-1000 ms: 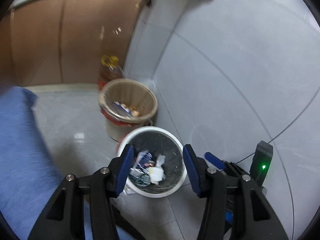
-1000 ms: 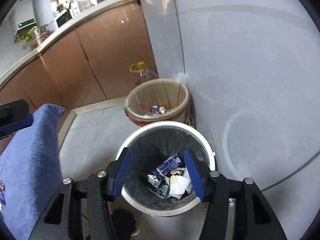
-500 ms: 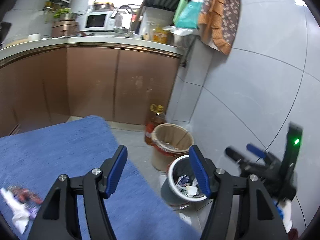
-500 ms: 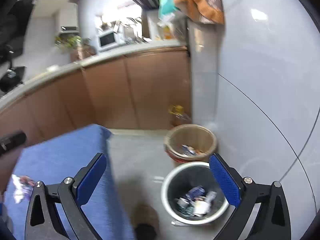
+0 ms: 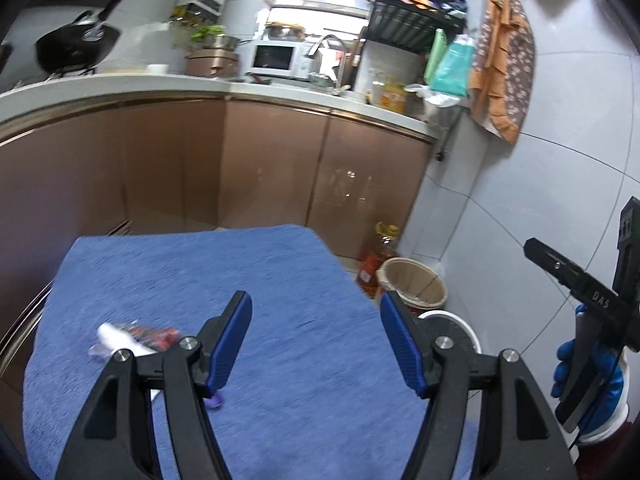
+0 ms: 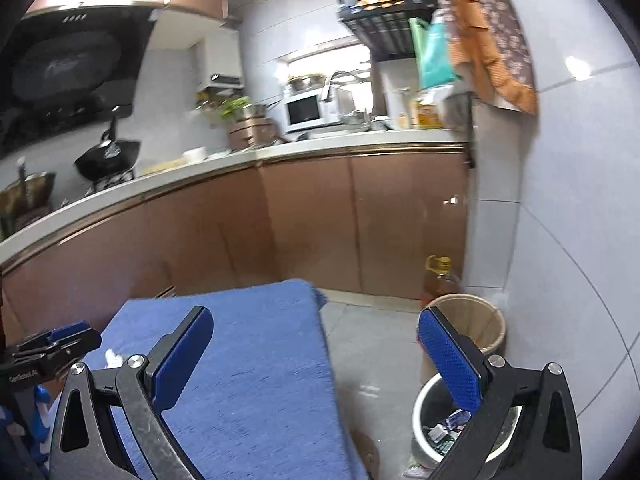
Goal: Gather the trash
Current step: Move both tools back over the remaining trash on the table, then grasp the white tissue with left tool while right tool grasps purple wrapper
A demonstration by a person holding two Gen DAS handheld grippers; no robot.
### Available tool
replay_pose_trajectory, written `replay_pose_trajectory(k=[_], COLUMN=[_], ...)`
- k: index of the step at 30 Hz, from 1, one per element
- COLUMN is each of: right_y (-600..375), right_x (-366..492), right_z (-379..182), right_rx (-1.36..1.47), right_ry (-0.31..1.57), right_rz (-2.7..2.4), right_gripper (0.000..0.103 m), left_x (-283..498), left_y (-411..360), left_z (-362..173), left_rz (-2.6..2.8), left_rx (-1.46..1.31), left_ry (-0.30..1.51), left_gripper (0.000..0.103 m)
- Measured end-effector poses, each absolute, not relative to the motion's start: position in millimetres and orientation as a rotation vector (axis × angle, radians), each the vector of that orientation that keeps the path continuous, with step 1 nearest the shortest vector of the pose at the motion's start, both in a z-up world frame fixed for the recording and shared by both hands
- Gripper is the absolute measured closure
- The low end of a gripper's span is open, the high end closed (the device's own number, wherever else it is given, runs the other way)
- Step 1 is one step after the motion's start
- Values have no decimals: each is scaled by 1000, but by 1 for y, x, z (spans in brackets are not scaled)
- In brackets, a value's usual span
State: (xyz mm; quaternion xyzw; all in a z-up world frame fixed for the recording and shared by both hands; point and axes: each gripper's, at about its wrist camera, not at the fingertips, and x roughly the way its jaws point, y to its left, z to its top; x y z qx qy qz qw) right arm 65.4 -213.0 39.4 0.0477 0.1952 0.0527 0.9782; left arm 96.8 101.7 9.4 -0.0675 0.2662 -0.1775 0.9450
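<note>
My left gripper (image 5: 316, 340) is open and empty above a blue cloth-covered table (image 5: 280, 280). A crumpled red and white wrapper (image 5: 132, 338) lies on the cloth just left of its left finger; a small purple bit (image 5: 215, 401) lies beside that finger. My right gripper (image 6: 316, 354) is wide open and empty over the table's right edge (image 6: 280, 360). A white bin (image 6: 436, 436) holding trash stands on the floor under its right finger; it also shows in the left wrist view (image 5: 456, 326). A white scrap (image 6: 113, 357) lies on the cloth at left.
A tan bin (image 6: 476, 320) with a liner stands behind the white bin, next to an oil bottle (image 6: 438, 276) against brown cabinets (image 6: 360, 220). A tiled wall (image 6: 568, 280) runs along the right. The other gripper and a blue-gloved hand (image 5: 588, 364) show at right.
Both grippers have swung up and left from over the white bin to over the blue table. The right gripper opened wider. The wrapper has come into view.
</note>
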Motion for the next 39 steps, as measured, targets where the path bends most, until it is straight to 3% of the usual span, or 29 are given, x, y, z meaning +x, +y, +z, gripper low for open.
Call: replay_pose_trajectory(k=[14, 19, 29, 32, 37, 39], right_y=[-114, -76, -42, -37, -26, -21], right_x=[113, 137, 180, 189, 196, 196], right_z=[-12, -44, -93, -101, -113, -117], right_rx=[33, -2, -20, -17, -10, -13], right_ry=[592, 681, 796, 811, 830, 839], right_rz=[409, 507, 611, 629, 673, 690], right_gripper=[0, 6, 7, 7, 7, 7], left_x=[114, 131, 161, 161, 155, 151], left_y=[241, 259, 264, 262, 280, 292], left_z=[-76, -110, -163, -165, -168, -171], left_rz=[-139, -134, -132, -123, -80, -70], left_rx=[-210, -214, -197, -176, -212, -256], left_ry=[688, 774, 901, 895, 895, 894], left_gripper=[38, 38, 40, 52, 91, 97])
